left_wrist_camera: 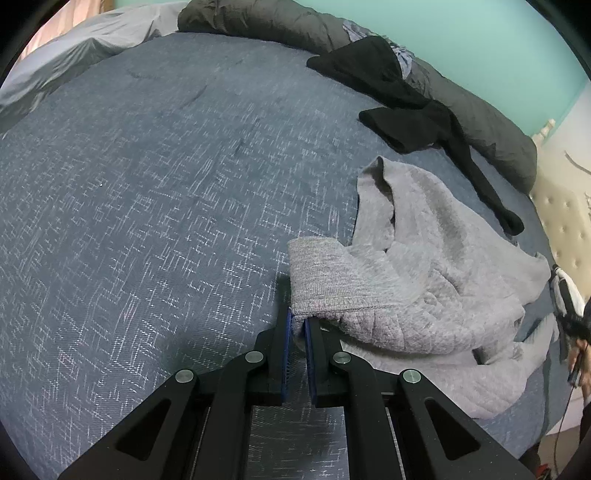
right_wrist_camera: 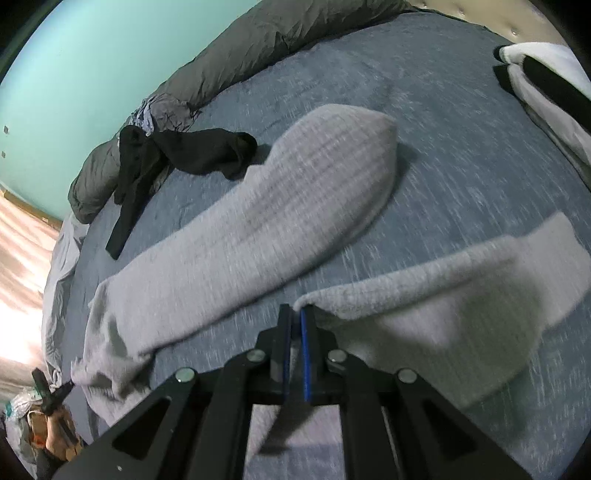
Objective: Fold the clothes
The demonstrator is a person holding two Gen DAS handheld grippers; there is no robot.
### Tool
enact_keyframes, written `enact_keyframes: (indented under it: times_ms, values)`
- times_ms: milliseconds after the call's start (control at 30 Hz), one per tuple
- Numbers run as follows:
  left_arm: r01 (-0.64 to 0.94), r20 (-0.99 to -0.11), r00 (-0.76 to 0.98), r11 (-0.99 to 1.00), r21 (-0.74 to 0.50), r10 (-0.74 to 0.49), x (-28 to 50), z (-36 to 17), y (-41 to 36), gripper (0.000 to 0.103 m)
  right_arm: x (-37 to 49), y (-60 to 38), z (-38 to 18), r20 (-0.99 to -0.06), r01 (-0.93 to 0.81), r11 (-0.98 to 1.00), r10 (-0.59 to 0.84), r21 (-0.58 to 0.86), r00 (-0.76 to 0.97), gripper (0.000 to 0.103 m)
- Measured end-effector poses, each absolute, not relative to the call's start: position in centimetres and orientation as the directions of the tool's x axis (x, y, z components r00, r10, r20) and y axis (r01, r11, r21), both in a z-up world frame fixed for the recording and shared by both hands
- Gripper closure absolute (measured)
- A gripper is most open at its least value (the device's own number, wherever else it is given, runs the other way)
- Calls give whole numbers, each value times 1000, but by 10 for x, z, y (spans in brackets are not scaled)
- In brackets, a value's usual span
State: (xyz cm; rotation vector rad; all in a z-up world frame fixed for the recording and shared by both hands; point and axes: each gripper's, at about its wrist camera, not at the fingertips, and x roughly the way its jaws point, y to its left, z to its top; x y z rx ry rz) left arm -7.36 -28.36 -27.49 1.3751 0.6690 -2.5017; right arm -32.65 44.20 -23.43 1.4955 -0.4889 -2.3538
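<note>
Grey sweatshirt pinched at two edges on a blue bed cover

The left gripper (left_wrist_camera: pixel 300 322) has its jaws pressed together on a ribbed cuff or hem of the grey sweatshirt (left_wrist_camera: pixel 436 295), a soft, fleecy, heathered garment that lies crumpled toward 3 o'clock of that view, its hood or neck opening standing up at about 1 o'clock of the gripper. In the right wrist view the right gripper (right_wrist_camera: pixel 295 325) pinches another edge of the same grey sweatshirt (right_wrist_camera: pixel 258 229): one part stretches from 8 o'clock up toward 1 o'clock as a long rounded shape, another drapes off to 3 o'clock, blurred. It rests on the blue woven bed cover (left_wrist_camera: pixel 147 221). A black garment (left_wrist_camera: pixel 406 110) lies apart at 1 o'clock, against a dark grey rolled duvet (left_wrist_camera: pixel 277 22).
</note>
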Motion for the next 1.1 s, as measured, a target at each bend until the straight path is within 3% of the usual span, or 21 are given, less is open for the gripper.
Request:
enact_keyframes:
  times_ms: [233,300,367,433,467,733,800,1100]
  values:
    - [384,-848,-528,-883,-272,31,-75,-277,-282,96,-359,435,-258,-823,16,-895,-418,446,-385,97]
    - [383,-848,-529,-883,-273,33,-75,-277,-282,96,-359,432,-262,-857,15,-922,-366,387,-362,97]
    - [381,-849,-528,-883,-273,35,-76,-279,-282,96,-352,432,-254,-863,45,-940,-327,337,-386,87]
    - [382,-849,-528,-882,-277,38,-76,-280,-282,96,-339,436,-241,-847,71,-945,-318,319,-426,61]
    - [383,-848,-528,-881,-279,39,-76,-281,-282,96,-333,439,-234,-838,77,-943,-323,323,-440,59]
    - [384,-838,-544,-876,-293,42,-71,-276,-281,96,-262,410,-222,-838,281,-874,-470,398,-275,57]
    - [383,-838,-545,-876,-292,41,-68,-274,-281,96,-246,391,-222,-844,366,-852,-476,374,-247,53]
    - [375,-833,-552,-880,-292,41,-64,-268,-278,96,-223,318,-236,-897,615,-761,-398,205,-193,53]
